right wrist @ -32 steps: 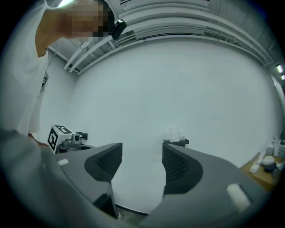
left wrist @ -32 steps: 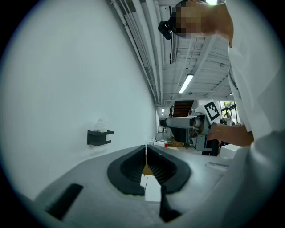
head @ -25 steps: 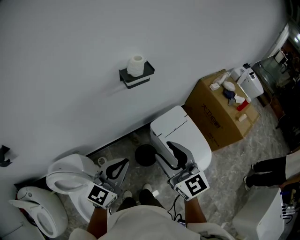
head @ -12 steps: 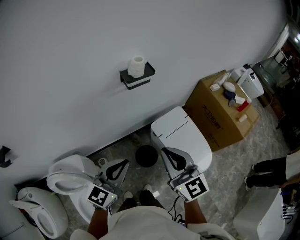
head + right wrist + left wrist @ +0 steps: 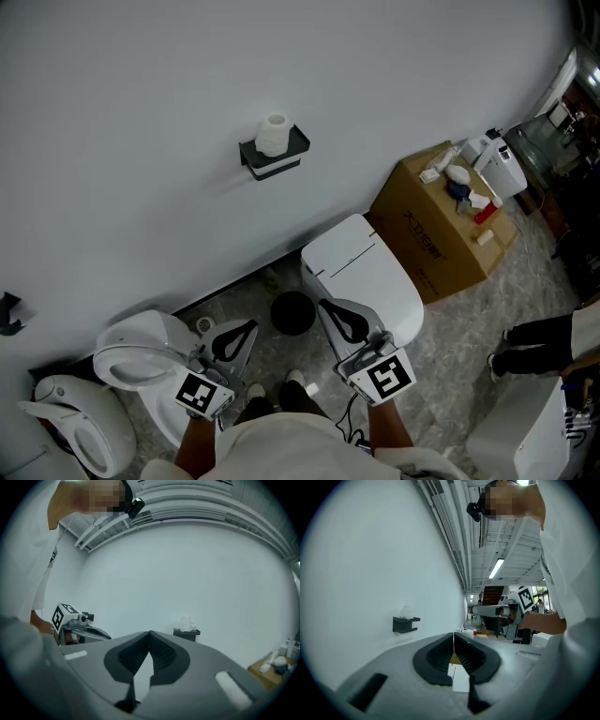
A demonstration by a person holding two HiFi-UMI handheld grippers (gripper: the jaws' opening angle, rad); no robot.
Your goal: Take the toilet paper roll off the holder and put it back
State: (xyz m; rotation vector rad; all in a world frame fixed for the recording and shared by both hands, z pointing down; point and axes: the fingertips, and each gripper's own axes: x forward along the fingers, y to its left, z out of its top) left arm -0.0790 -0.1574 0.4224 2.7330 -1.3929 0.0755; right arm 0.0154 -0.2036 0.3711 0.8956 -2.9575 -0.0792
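A white toilet paper roll stands upright on a black wall holder on the white wall, far ahead of both grippers. The left gripper view shows the roll on its holder at the left. In the right gripper view the roll and holder sit right of centre. My left gripper is shut and empty, its tips meeting. My right gripper is also shut with nothing in it. Both point level toward the wall.
Below my right gripper stands a white toilet. Another toilet is under the left gripper. A cardboard box with bottles on top stands at the right. A black round object lies on the floor. A person's legs show at the right edge.
The right gripper's jaws stood open a second ago and are now closed on nothing. It has shifted slightly left. The left gripper and the roll have not moved.
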